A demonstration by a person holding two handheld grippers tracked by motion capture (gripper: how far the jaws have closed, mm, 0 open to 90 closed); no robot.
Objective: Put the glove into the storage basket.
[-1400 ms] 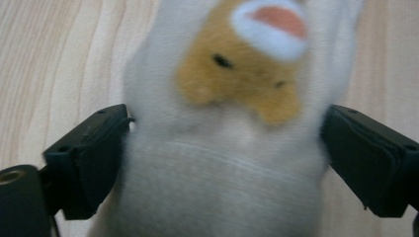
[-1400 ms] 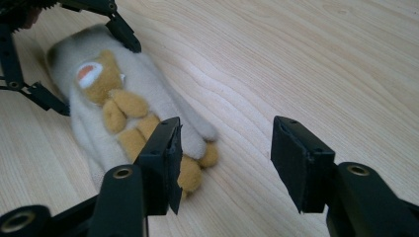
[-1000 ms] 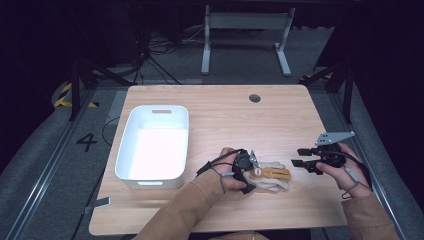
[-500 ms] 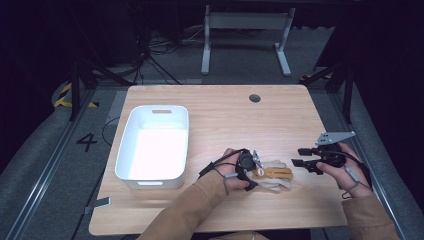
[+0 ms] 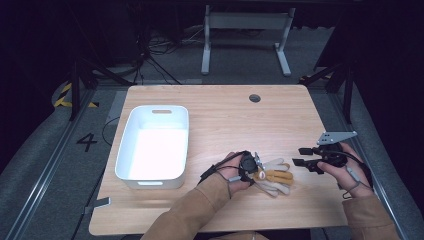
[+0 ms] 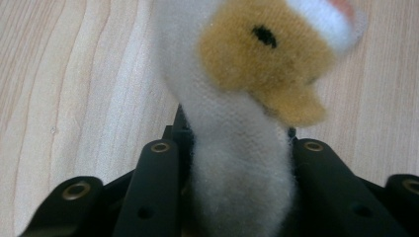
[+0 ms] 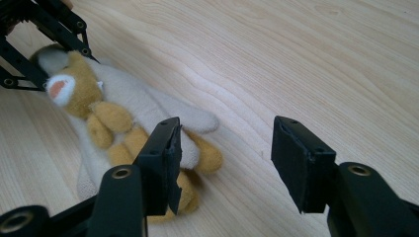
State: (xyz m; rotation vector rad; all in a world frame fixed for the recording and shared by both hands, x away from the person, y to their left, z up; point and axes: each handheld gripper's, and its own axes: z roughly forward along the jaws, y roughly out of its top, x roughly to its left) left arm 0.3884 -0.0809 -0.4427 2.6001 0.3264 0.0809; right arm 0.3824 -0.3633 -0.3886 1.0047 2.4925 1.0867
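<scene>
A small plush toy (image 5: 272, 176), white and tan, lies on the wooden table (image 5: 220, 115) near its front edge. My left gripper (image 5: 250, 166) is at the toy's left end and is shut on it; in the left gripper view the white plush (image 6: 242, 173) fills the gap between both black jaws. In the right gripper view the plush toy (image 7: 118, 128) lies ahead and to the left, its head held by the other gripper. My right gripper (image 5: 304, 156) hovers open just right of the toy, jaws wide apart around bare wood (image 7: 225, 163).
A white plastic bin (image 5: 154, 145) stands on the left half of the table. A round cable hole (image 5: 255, 98) sits near the far edge. Metal frame legs (image 5: 245, 40) and cables lie on the floor beyond.
Both hands stay almost where they were; the left gripper and plush toy shifted very slightly, and the right gripper holds its place.
</scene>
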